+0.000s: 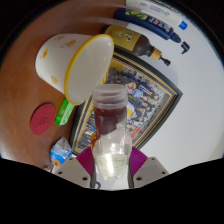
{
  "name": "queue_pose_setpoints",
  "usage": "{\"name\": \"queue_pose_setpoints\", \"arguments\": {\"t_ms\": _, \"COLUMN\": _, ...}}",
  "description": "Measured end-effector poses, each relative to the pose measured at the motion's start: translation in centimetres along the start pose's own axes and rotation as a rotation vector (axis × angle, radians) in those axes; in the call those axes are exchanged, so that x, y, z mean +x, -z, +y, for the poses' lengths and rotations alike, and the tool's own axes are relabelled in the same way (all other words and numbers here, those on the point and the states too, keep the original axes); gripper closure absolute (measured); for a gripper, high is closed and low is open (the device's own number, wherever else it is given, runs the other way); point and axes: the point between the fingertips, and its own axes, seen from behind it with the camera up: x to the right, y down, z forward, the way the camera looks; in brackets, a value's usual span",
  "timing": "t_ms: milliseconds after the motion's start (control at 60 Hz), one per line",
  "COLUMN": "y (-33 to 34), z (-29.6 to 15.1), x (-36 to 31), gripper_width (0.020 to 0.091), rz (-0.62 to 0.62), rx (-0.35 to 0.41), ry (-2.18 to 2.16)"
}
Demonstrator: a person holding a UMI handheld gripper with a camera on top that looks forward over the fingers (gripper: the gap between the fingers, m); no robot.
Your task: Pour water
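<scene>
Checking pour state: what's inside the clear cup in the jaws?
The clear cup, clamped between the pink pads, shows dark reddish liquid in its middle section; its base looks clear. Its tilted rim touches the yellow-lidded container, whose inside is hidden.

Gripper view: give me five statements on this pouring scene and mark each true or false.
1. The gripper is shut on a clear bottle. True.
2. The bottle holds dark red liquid. True.
3. The cream and yellow cup stands upright. False: it is tipped, mouth toward the bottle.
4. A red coaster lies beside the cup. True.
5. The framed picture hangs on a wall. False: it lies flat on the table.
</scene>
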Motion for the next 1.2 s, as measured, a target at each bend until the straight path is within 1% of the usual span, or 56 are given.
{"name": "queue_pose_setpoints", "arguments": {"t_ms": 50, "y": 0.0, "z": 0.2, "x": 0.0, "gripper_width": 0.0676, "rz": -0.015, "rx": 0.002, "ry": -0.041}}
{"name": "queue_pose_setpoints", "arguments": {"t_ms": 133, "y": 0.4, "z": 0.1, "x": 0.2, "gripper_width": 0.0677, "rz": -0.059, "rx": 0.026, "ry": -0.210}}
{"name": "queue_pose_setpoints", "arguments": {"t_ms": 217, "y": 0.9, "z": 0.1, "x": 0.4, "gripper_width": 0.0677, "rz": -0.133, "rx": 0.054, "ry": -0.459}}
{"name": "queue_pose_setpoints", "arguments": {"t_ms": 267, "y": 1.2, "z": 0.4, "x": 0.3, "gripper_width": 0.0677, "rz": -0.184, "rx": 0.045, "ry": -0.630}}
{"name": "queue_pose_setpoints", "arguments": {"t_ms": 483, "y": 2.9, "z": -1.4, "x": 0.1, "gripper_width": 0.0677, "rz": -0.415, "rx": 0.153, "ry": -1.319}}
{"name": "queue_pose_setpoints", "arguments": {"t_ms": 550, "y": 2.9, "z": -2.0, "x": -0.7, "gripper_width": 0.0672, "rz": -0.479, "rx": 0.177, "ry": -1.480}}
{"name": "queue_pose_setpoints", "arguments": {"t_ms": 783, "y": 1.6, "z": -5.0, "x": -6.1, "gripper_width": 0.0673, "rz": -0.664, "rx": 0.192, "ry": -1.843}}
{"name": "queue_pose_setpoints", "arguments": {"t_ms": 917, "y": 1.1, "z": -6.3, "x": -8.9, "gripper_width": 0.0672, "rz": -0.682, "rx": 0.201, "ry": -1.873}}
{"name": "queue_pose_setpoints", "arguments": {"t_ms": 967, "y": 1.2, "z": -6.9, "x": -10.4, "gripper_width": 0.0674, "rz": -0.707, "rx": 0.184, "ry": -1.890}}
{"name": "queue_pose_setpoints", "arguments": {"t_ms": 1000, "y": 1.4, "z": -7.0, "x": -11.5, "gripper_width": 0.0668, "rz": -0.730, "rx": 0.156, "ry": -1.892}}
{"name": "queue_pose_setpoints", "arguments": {"t_ms": 1017, "y": 1.1, "z": -6.8, "x": -10.8, "gripper_width": 0.0661, "rz": -0.694, "rx": 0.181, "ry": -1.925}}
{"name": "queue_pose_setpoints", "arguments": {"t_ms": 1050, "y": 1.2, "z": -6.7, "x": -11.2, "gripper_width": 0.0660, "rz": -0.692, "rx": 0.178, "ry": -1.934}}
{"name": "queue_pose_setpoints", "arguments": {"t_ms": 1083, "y": 1.2, "z": -6.7, "x": -11.1, "gripper_width": 0.0665, "rz": -0.682, "rx": 0.189, "ry": -1.935}}
{"name": "queue_pose_setpoints", "arguments": {"t_ms": 1133, "y": 1.3, "z": -6.6, "x": -11.0, "gripper_width": 0.0644, "rz": -0.677, "rx": 0.184, "ry": -1.938}}
{"name": "queue_pose_setpoints", "arguments": {"t_ms": 1200, "y": 1.1, "z": -6.7, "x": -11.0, "gripper_width": 0.0599, "rz": -0.667, "rx": 0.174, "ry": -1.946}}
